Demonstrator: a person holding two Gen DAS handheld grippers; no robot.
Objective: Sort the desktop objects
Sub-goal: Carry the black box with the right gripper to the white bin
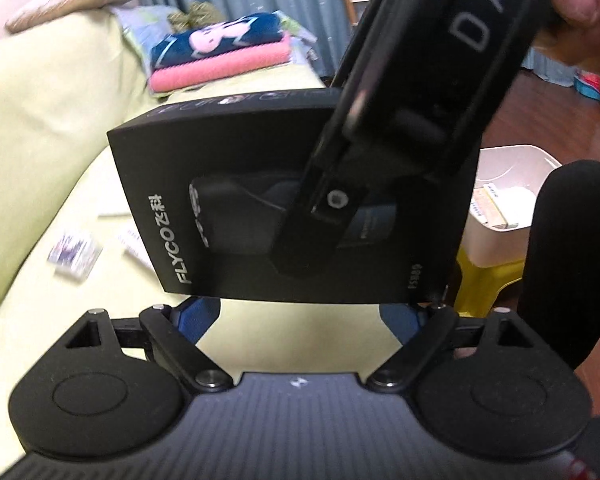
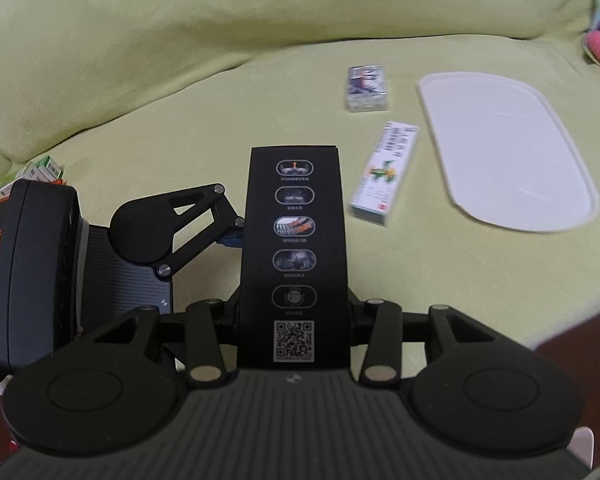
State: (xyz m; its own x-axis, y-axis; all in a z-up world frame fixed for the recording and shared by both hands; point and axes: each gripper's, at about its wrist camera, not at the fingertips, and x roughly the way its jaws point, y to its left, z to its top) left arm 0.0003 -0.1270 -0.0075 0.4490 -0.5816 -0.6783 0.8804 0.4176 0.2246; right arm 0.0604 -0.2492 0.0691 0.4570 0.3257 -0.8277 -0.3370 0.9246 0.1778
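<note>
Black shaver box [image 2: 294, 256], clamped in right hand-held gripper [image 2: 294, 320]

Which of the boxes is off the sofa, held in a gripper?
The black Flyco shaver box, clamped in the right gripper; the small boxes lie on the cover.

Black box [image 1: 236, 184] front: "FLYCO飞科", with "FS" and blurred digits near its 5 o'clock corner
Black box narrow side: QR code, five icon badges
Right gripper [image 1: 480, 20] body: "DA", cut off
</note>
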